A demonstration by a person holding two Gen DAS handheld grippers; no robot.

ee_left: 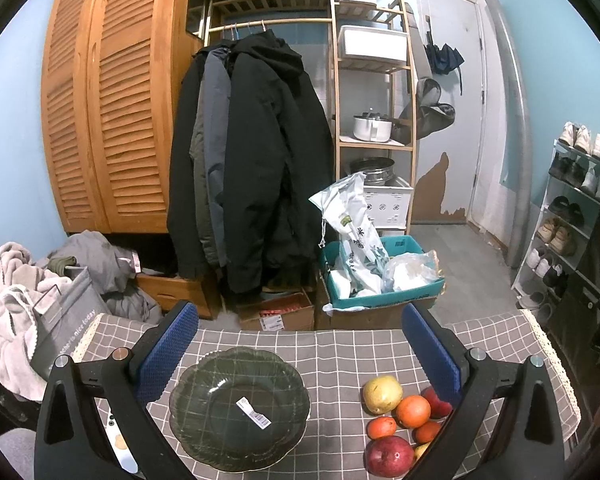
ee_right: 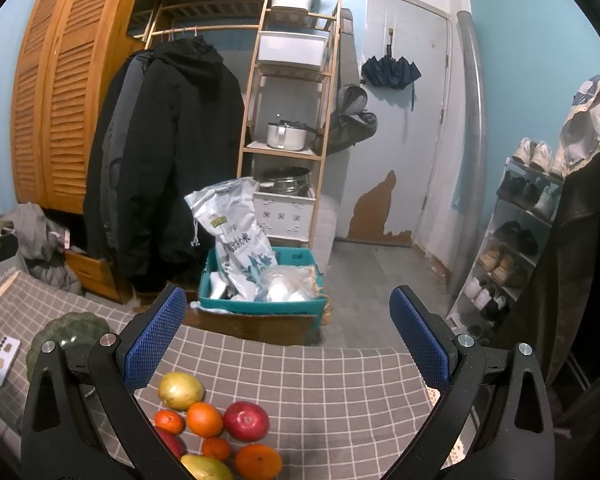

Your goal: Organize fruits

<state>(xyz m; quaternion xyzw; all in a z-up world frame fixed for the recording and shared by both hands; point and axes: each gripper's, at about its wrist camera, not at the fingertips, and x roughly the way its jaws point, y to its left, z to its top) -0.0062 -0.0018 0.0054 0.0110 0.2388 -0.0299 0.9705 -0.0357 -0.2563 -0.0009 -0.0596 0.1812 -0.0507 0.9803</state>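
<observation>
A dark glass plate (ee_left: pixel 238 408) with a white sticker sits on the grey checked tablecloth (ee_left: pixel 340 356), between my left gripper's fingers. My left gripper (ee_left: pixel 300 344) is open and empty above it. To the plate's right lies a cluster of fruit: a yellow pear (ee_left: pixel 382 394), an orange (ee_left: pixel 413 411), small tangerines (ee_left: pixel 381 427) and a red apple (ee_left: pixel 389 456). In the right wrist view the same fruit shows: the pear (ee_right: pixel 180 391), an orange (ee_right: pixel 204 419), a red apple (ee_right: pixel 246 420). My right gripper (ee_right: pixel 288 336) is open and empty above them. The plate (ee_right: pixel 70 332) lies at left.
A white phone (ee_right: pixel 2 361) lies on the cloth left of the plate. Beyond the table's far edge stand a teal bin (ee_left: pixel 380 276) with bags on a cardboard box, hanging coats (ee_left: pixel 252 168), a wooden shelf and a shoe rack (ee_right: pixel 512 240).
</observation>
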